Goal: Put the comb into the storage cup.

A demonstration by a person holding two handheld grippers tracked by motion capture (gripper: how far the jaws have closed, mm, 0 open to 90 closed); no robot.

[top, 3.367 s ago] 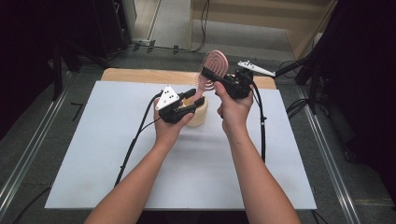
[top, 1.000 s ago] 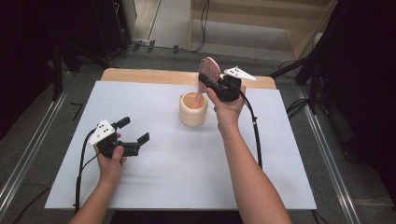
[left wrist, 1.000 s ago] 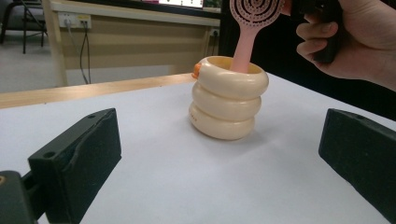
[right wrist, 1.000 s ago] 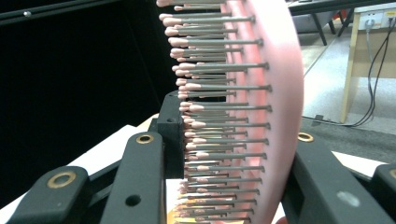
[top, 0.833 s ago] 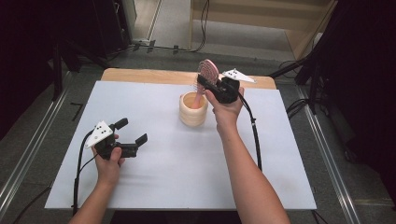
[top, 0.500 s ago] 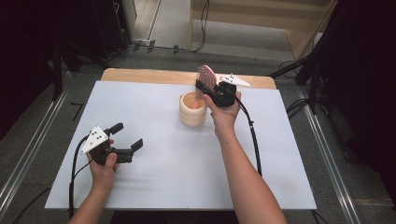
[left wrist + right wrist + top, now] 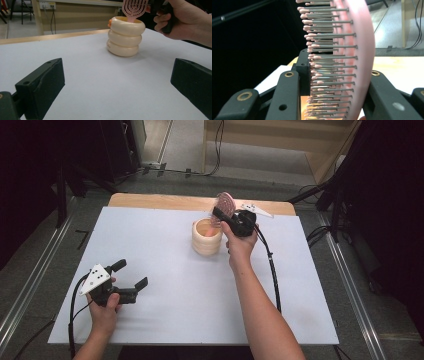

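While right gripper [image 7: 223, 215] jaws clamp pink hairbrush [image 7: 225, 204] above cup [image 7: 206, 236], left gripper [image 7: 131, 281] jaws gape.

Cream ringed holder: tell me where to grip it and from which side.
Grip the cream ringed holder across its middle ring from the near left, coming in level. It stands upright, its grooves seat the pads, and the pink hairbrush in the right tongs occupies the top.

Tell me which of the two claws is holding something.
The right claw, up by the cream ringed holder: it is shut on the pink hairbrush, whose handle dips into the holder. The left claw stands open over bare table, near the front edge.
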